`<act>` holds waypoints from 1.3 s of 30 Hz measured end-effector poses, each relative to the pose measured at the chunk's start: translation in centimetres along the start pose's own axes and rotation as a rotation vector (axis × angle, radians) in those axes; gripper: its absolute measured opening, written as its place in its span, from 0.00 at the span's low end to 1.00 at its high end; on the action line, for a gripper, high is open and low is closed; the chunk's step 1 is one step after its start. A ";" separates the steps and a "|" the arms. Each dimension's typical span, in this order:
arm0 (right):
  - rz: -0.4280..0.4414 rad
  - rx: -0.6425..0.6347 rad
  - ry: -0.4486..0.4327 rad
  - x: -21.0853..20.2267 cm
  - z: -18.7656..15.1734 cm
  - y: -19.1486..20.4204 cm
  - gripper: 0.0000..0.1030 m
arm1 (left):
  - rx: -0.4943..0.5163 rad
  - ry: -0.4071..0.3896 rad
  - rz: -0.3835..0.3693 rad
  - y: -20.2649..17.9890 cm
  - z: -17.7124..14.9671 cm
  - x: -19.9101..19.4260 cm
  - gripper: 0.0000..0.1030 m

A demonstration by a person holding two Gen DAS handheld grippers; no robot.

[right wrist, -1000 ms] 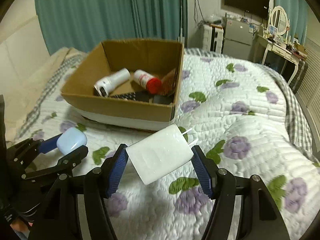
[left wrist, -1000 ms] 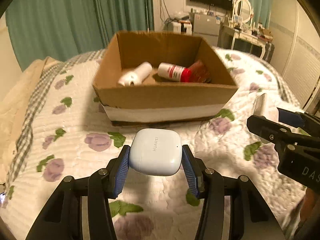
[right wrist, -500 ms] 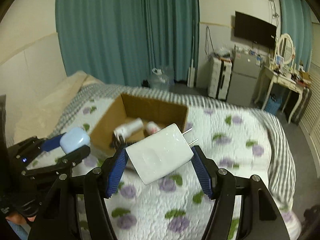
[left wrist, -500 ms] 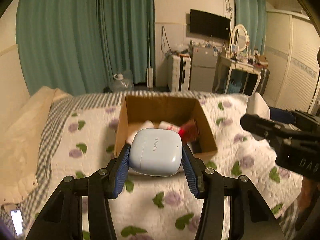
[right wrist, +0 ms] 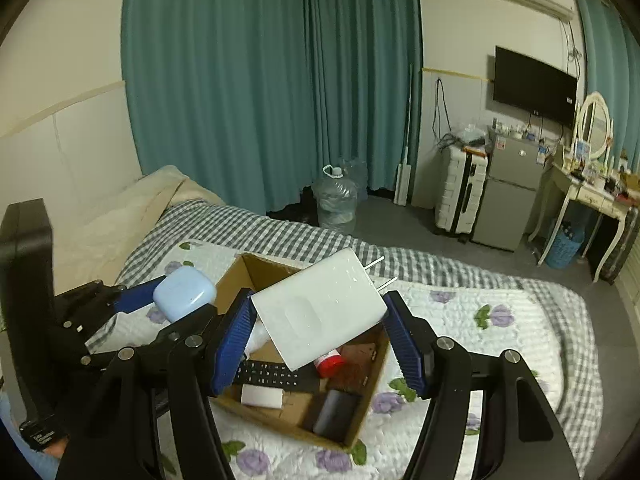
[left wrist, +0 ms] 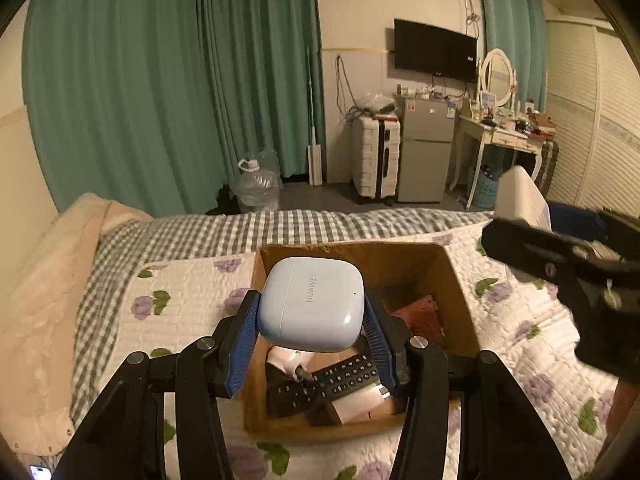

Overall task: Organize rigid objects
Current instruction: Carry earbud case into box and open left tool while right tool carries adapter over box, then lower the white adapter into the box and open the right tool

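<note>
Two items are held up over the cardboard box, one per claw. Left gripper is clamped on a pale blue earbud case w/ HUAWEI printed on it, blue pads pressing both sides, case above the box's near-left part. Right gripper is closed on a white charger, tilted, its two prongs pointing up-right, also over the box. Inside the box: black remote, small white plug, red-capped bottle, dark flat thing. Box sits on a floral quilt on the bed, teal curtains behind.
</note>
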State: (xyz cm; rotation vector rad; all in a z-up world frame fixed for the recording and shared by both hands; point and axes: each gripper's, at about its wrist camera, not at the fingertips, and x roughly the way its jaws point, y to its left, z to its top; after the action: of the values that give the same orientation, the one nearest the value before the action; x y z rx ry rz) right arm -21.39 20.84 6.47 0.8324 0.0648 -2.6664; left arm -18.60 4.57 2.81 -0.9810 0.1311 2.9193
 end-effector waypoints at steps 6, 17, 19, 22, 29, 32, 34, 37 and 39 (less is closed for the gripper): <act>-0.005 0.039 0.056 4.6 -1.0 -1.8 0.63 | -0.014 0.071 -0.014 -0.3 -0.9 4.9 0.50; -0.022 0.062 0.099 8.0 -2.1 -3.3 0.63 | 0.001 0.151 -0.066 -1.7 -3.3 9.4 0.52; -0.027 0.065 0.104 8.1 -2.2 -3.5 0.63 | -0.009 0.163 -0.083 -1.8 -3.4 9.6 0.52; -0.029 0.066 0.103 8.1 -2.1 -3.5 0.63 | -0.027 0.173 -0.076 -1.6 -3.3 9.6 0.57; -0.030 0.076 0.083 7.2 -1.7 -3.7 0.63 | -0.020 0.088 -0.032 -0.6 -1.8 7.3 0.61; -0.023 0.080 0.079 7.3 -1.4 -3.7 0.63 | -0.018 0.049 -0.010 0.0 -1.2 6.2 0.63; -0.021 0.073 0.083 7.7 -1.3 -3.7 0.63 | -0.018 0.014 0.002 0.5 -1.0 5.7 0.68; -0.019 0.056 0.101 8.8 -1.2 -3.3 0.63 | 0.006 -0.016 0.041 1.0 -0.8 5.1 0.69; -0.017 0.046 0.123 10.0 -1.3 -2.9 0.63 | 0.030 -0.033 0.077 1.0 -0.8 4.8 0.69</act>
State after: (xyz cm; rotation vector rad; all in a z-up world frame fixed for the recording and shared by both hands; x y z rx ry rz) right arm -29.34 20.68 -0.42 1.0148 0.0403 -2.6387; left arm -22.07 3.65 -0.64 -0.9432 0.2150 2.9922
